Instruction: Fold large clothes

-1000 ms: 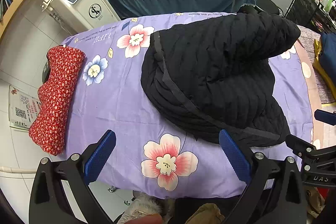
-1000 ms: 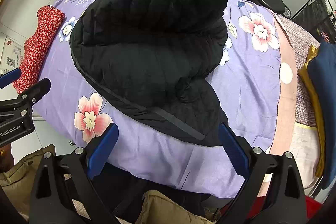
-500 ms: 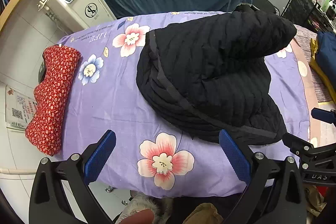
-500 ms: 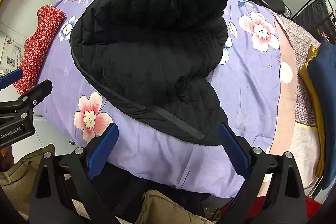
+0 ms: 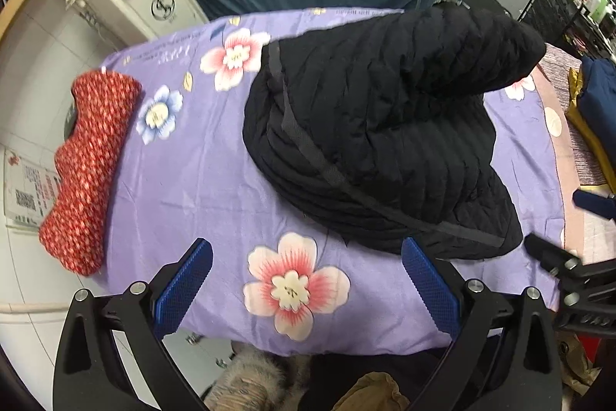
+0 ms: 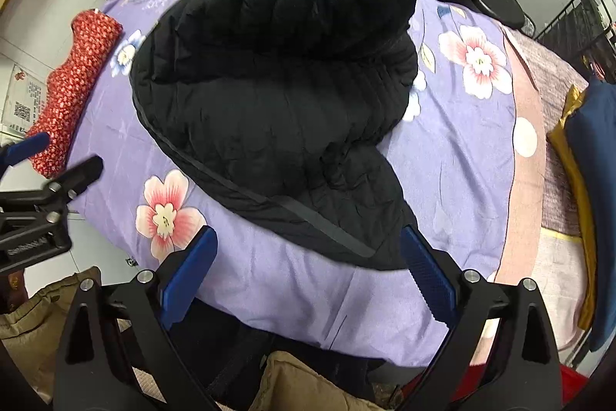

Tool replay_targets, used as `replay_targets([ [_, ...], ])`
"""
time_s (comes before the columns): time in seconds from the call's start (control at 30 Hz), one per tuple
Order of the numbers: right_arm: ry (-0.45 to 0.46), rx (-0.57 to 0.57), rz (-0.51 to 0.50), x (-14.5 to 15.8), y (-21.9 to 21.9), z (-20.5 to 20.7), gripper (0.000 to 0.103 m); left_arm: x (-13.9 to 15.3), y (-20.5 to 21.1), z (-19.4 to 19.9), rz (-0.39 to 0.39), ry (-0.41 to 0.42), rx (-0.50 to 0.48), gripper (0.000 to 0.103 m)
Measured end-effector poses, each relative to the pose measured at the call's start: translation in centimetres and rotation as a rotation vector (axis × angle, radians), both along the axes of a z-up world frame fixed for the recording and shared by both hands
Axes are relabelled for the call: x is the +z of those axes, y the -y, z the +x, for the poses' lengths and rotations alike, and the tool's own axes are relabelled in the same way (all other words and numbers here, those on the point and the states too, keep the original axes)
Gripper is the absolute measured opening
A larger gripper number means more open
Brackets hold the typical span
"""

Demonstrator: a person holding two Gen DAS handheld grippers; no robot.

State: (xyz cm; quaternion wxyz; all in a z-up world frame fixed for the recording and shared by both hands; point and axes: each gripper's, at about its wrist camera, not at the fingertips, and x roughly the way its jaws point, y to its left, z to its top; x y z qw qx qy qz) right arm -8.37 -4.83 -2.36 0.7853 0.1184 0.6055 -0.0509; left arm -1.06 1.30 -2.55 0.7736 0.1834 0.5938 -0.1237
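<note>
Left wrist view: left gripper [image 5: 306, 280] at frame bottom, jaws spread wide and empty over the purple floral sheet [image 5: 200, 180]; the black quilted jacket [image 5: 385, 149] sits folded in a heap at centre-right of frame, red patterned pillow [image 5: 86, 168] at left edge, well apart from it. Right wrist view: right gripper [image 6: 308, 268] also wide apart, holding nothing, low in frame; jacket [image 6: 277, 103] fills the upper centre, its near hem just above the right blue pad, with the left gripper [image 6: 38, 195] visible at the left edge.
</note>
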Motion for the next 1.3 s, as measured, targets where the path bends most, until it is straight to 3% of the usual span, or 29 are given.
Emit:
replay_targets([
  [0.13,0.168,-0.024,0.010,1.4,2.6,-0.7,0.094,-1.2,-1.1,0.1,0.005,-0.038,0.042,0.097],
  [0.2,0.209,-0.054,0.014,1.2,4.7,-1.1,0.094,-1.8,-1.7,0.0,0.025,-0.034,0.060,0.097],
  [0.3,0.187,-0.103,0.105,-1.1,9.1,-1.2,0.094,-3.1,-3.3,0.0,0.056,-0.046,0.102,0.097],
  [0.4,0.124,-0.187,0.229,-5.4,13.9,-1.7,0.094,-4.4,-5.0,-0.1,0.063,-0.077,0.142,0.097],
  [0.5,0.075,-0.186,0.292,-9.1,15.9,-2.0,0.094,-5.5,-6.8,-0.5,0.046,-0.084,0.197,0.096],
  [0.6,0.027,-0.109,0.333,-12.4,15.3,-1.7,0.094,-6.5,-7.8,-1.3,0.022,-0.087,0.229,0.096],
  [0.73,0.023,0.042,0.253,-15.4,13.0,0.1,0.094,-7.4,-7.7,-3.0,-0.037,-0.055,0.217,0.096],
  [0.83,0.099,0.097,0.266,-16.2,11.9,2.0,0.094,-7.9,-6.9,-4.5,-0.100,-0.025,0.189,0.096],
  [1.03,0.242,0.200,0.322,-16.3,9.1,5.9,0.094,-10.1,-6.4,-5.6,-0.206,-0.065,0.197,0.091],
  [1.13,0.233,0.189,0.382,-17.4,8.3,7.0,0.078,-10.9,-6.0,-5.7,-0.257,-0.090,0.212,0.086],
  [1.2,0.217,0.182,0.380,-18.1,7.9,7.2,0.056,-11.3,-5.6,-5.5,-0.269,-0.081,0.210,0.085],
  [1.23,0.204,0.181,0.365,-18.1,7.5,7.1,0.049,-11.5,-5.2,-5.5,-0.277,-0.083,0.201,0.085],
  [1.3,0.176,0.176,0.339,-17.5,6.8,6.7,0.020,-11.8,-4.9,-5.7,-0.286,-0.097,0.195,0.085],
])
